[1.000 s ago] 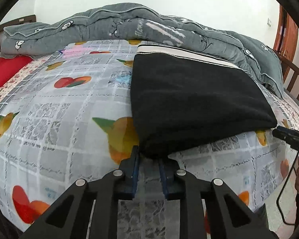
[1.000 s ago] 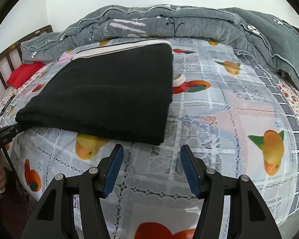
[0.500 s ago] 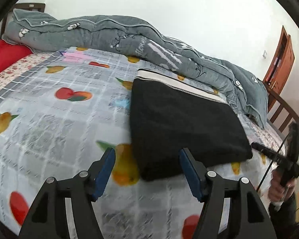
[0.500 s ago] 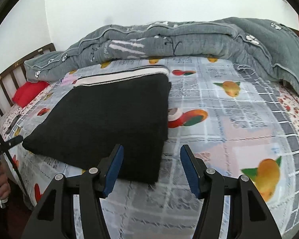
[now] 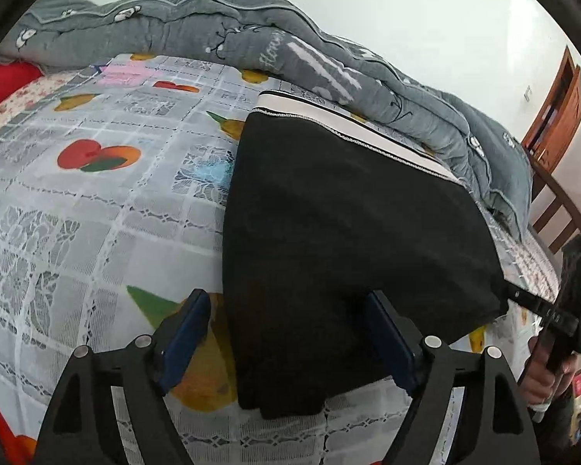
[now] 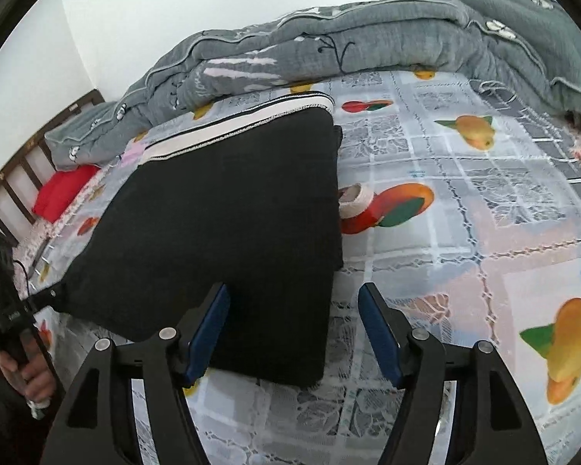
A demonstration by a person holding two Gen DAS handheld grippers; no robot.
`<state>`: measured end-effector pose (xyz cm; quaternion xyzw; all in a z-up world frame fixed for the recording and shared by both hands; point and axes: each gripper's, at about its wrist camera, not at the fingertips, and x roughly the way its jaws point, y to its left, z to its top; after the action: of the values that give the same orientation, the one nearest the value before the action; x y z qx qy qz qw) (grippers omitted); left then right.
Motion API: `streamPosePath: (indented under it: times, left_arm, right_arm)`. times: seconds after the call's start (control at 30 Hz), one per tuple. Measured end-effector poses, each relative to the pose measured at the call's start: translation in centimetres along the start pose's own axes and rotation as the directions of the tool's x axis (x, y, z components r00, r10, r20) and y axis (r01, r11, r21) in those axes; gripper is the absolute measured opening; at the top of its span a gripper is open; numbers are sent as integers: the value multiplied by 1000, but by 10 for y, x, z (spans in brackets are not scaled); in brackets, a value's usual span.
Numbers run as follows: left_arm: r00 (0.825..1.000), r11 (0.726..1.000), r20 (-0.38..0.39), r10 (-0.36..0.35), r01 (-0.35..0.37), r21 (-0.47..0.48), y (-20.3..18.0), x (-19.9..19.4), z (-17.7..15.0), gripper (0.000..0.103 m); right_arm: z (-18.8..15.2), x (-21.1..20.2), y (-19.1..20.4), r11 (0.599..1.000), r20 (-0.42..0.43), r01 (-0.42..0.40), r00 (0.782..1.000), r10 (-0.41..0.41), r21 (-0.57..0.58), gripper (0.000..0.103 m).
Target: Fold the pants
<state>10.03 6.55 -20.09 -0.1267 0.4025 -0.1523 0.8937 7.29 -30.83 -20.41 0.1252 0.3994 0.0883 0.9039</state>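
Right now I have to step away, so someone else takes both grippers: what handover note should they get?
Left gripper: open, holding nothing, at the near left corner of the folded black fabric pants.
Right gripper: open, holding nothing, at the near right corner.
The pants lie in a flat rectangle on the fruit-print bedsheet, white waistband at the far edge.
Left: possibly one more fold; otherwise done.

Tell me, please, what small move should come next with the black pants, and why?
Probably lower both grippers and shut them on the near corners of the folded black pants: the left gripper and right gripper are open, each straddling one corner.
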Motion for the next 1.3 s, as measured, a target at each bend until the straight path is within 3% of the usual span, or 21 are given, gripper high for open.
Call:
streamPosePath:
  times: [0.1,0.13,0.23,0.73,1.3]
  left_arm:
    - [1000,1000,-13,-9,9,2,-2,3,4,83]
    - [1000,1000,-22,-19,19,-4,-2,5,7,83]
    - [997,999,-53,-49,49,-10,-5,14,16,81]
    - [996,999,-87,-17,14,-41,-6,62,63,82]
    - [996,1000,-89,23,-22,23,-11,49,46,83]
  right_arm:
    - [3,4,5,1000,-3,-9,1000,9,-24,62]
    - [3,4,7,999,0,-19,1000,19,-32,54]
    - [7,7,11,998,9,-17,1000,17,-58,51]
    - [54,51,11,999,-20,26,999,-27,-44,51]
    - [44,47,17,993,-30,91,995,-93,-70,52]
